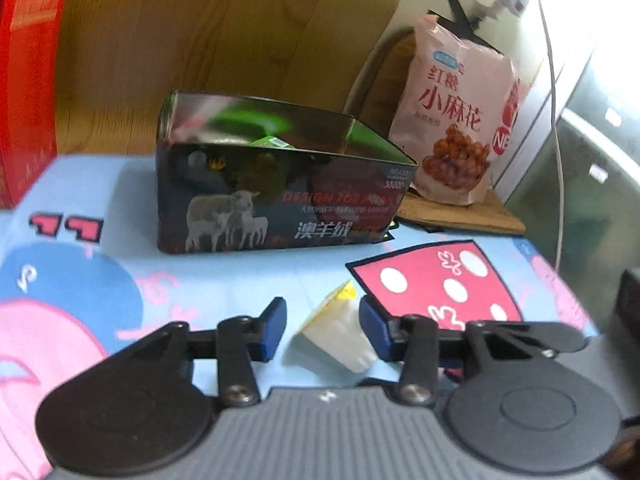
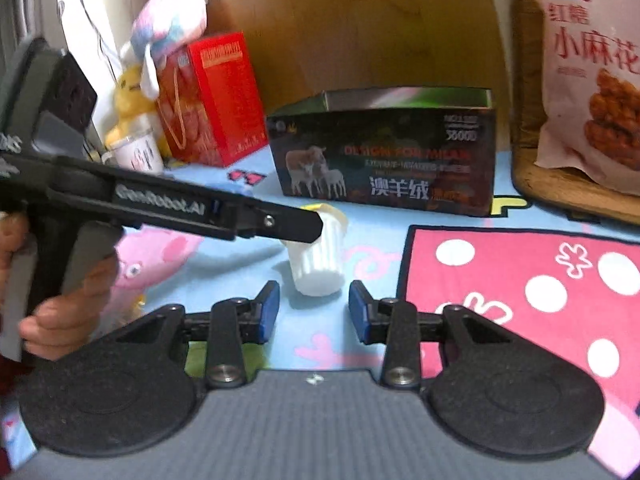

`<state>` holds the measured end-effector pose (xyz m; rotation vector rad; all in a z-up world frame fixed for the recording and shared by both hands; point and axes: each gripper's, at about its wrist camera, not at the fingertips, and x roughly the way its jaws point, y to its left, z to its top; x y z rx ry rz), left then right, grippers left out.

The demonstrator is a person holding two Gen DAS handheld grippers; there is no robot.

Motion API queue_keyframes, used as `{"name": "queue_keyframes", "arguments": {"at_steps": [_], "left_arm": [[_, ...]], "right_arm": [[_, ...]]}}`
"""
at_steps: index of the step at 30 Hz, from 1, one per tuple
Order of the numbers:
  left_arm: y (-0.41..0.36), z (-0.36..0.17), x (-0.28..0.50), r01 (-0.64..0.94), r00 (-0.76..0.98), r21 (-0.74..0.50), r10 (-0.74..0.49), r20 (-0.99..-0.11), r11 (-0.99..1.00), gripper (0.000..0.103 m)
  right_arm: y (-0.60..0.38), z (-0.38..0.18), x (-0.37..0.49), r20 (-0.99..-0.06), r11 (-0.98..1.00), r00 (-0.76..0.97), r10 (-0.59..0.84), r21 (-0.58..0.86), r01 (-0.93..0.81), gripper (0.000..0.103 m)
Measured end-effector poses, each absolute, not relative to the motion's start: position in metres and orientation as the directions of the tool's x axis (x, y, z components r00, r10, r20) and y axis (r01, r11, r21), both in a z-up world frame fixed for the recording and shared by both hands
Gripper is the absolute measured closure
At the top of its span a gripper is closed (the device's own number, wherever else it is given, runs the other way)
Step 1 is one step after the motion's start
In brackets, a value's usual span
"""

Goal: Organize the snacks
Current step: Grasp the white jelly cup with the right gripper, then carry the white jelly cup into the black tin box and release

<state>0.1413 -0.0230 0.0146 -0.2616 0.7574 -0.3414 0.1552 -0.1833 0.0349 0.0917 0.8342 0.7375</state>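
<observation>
A small white jelly cup [image 1: 340,340] with a yellow lid lies tilted on the cartoon cloth [image 1: 240,276]. It sits between the blue pads of my left gripper [image 1: 324,328]. The right-hand pad [image 1: 374,332] touches the cup, while a strip of cloth still shows between the cup and the other pad. In the right wrist view the left gripper [image 2: 310,226] reaches in from the left over the top of the cup [image 2: 320,260]. My right gripper [image 2: 314,312] is open and holds nothing, with the cup just beyond its tips. Behind stands a dark open box [image 1: 280,200] [image 2: 384,160] with sheep printed on it and a green packet [image 1: 272,142] inside.
A pink snack bag [image 1: 456,120] [image 2: 592,80] leans at the back right on a brown board [image 1: 460,216]. A red carton [image 1: 28,92] [image 2: 216,96], plush toys [image 2: 168,28] and a white cup [image 2: 136,152] stand at the back left. A hand [image 2: 56,320] grips the left tool's handle. A white cable [image 1: 554,120] hangs at the right.
</observation>
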Motion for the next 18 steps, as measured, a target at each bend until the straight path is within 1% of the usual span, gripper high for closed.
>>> {"name": "queue_keyframes", "arguments": {"at_steps": [1,2,3,7,12,18], "left_arm": [[-0.022,0.014,0.141,0.208,0.671,-0.371,-0.408,-0.619,0.905,0.07],[-0.022,0.015,0.14,0.2,0.671,-0.371,-0.403,-0.623,0.907,0.071],[-0.023,0.016,0.14,0.195,0.673,-0.365,-0.394,-0.626,0.911,0.071],[-0.028,0.027,0.136,0.204,0.684,-0.348,-0.387,-0.619,0.915,0.071],[-0.037,0.055,0.144,0.237,0.721,-0.32,-0.387,-0.574,0.917,0.071],[-0.054,0.09,0.176,0.26,0.778,-0.267,-0.365,-0.512,0.928,0.071]], "right_arm": [[-0.181,0.033,0.156,-0.64,0.752,0.448,0.624,0.337,-0.566,0.062],[-0.18,0.032,0.156,-0.64,0.751,0.45,0.623,0.326,-0.575,0.068],[-0.179,0.033,0.155,-0.644,0.758,0.46,0.611,0.309,-0.574,0.071],[-0.179,0.035,0.152,-0.636,0.762,0.475,0.609,0.302,-0.573,0.071],[-0.19,0.05,0.154,-0.573,0.777,0.549,0.608,0.287,-0.561,0.071],[-0.199,0.072,0.184,-0.502,0.809,0.644,0.577,0.246,-0.533,0.071]]}}
